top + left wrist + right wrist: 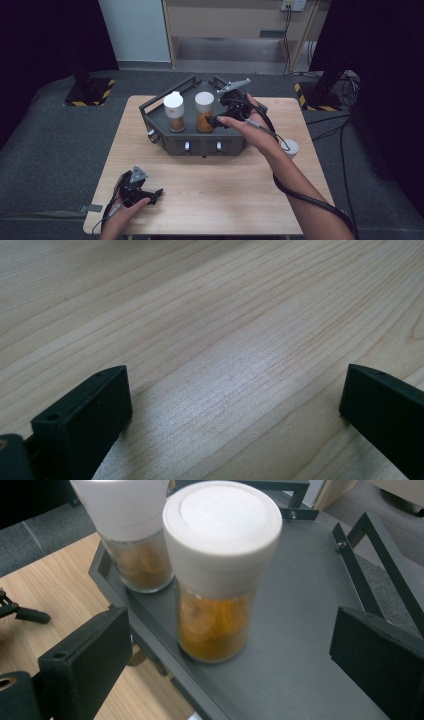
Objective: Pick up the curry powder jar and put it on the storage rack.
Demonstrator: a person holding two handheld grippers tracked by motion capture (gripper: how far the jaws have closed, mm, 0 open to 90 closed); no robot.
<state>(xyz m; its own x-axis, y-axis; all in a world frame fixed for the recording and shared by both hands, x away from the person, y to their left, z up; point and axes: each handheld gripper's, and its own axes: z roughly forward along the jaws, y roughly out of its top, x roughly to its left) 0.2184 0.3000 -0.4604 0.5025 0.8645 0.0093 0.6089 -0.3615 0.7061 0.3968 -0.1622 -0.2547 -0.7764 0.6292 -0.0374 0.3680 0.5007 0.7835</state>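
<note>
- Over the tray's right part, the right gripper (218, 120) stands wide open, jaws touching nothing.
- Just left stands the white-capped glass jar of orange spice (216, 575), on the dark grey metal tray (305, 630).
- Likely light, stiff, smooth, breakable: grip the glass body below the cap.
- At the near left, the left gripper (150, 194) rests open on the pale wooden table (215, 315).
- 1 similar white-capped glass jar of brown spice (174, 112) stands farther left.

Dim surroundings, soft glare, slight blur

Orange-spice jar (216, 580) — white cap, clear glass — stands upright on the grey tray (300, 645); just beside a brown-spice jar (135, 535).
</note>
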